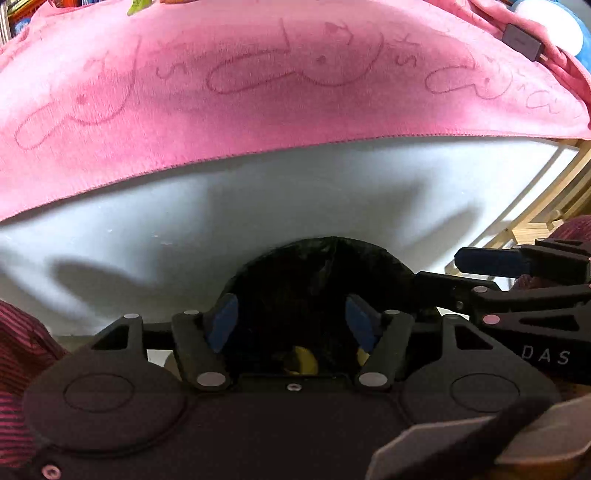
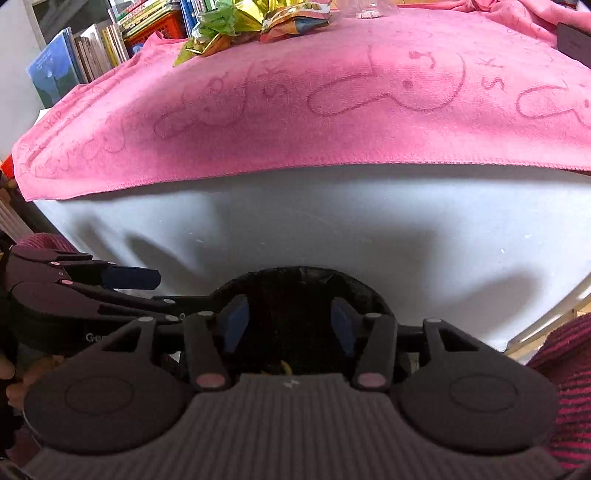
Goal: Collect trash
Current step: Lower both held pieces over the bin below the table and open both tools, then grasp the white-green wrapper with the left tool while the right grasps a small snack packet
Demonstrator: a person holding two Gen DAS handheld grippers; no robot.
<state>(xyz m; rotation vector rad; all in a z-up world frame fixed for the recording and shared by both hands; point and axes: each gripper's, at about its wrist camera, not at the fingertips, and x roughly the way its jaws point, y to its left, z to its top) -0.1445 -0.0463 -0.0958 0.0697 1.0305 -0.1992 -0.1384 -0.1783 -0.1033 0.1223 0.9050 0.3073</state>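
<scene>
Both black two-finger grippers sit low at the near edge of the white tabletop [image 2: 332, 229], over a black plastic trash bag [image 1: 317, 273]; left gripper [image 1: 293, 325] and right gripper [image 2: 290, 325] both have jaws apart, blue pads clear of the bag. Crumpled green and gold foil wrappers [image 2: 229, 26] lie on the pink printed towel [image 2: 295, 110] at the table's far side, well apart from both grippers. Something yellow shows inside the bag mouth, can't tell what.

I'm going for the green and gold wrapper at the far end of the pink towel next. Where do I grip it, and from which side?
Take the green and gold wrapper by the crumpled tip that sticks out toward you at its near left end, coming in low from the near side over the pink towel. That tip looks raised and clear of the orange packet beside it.
</scene>
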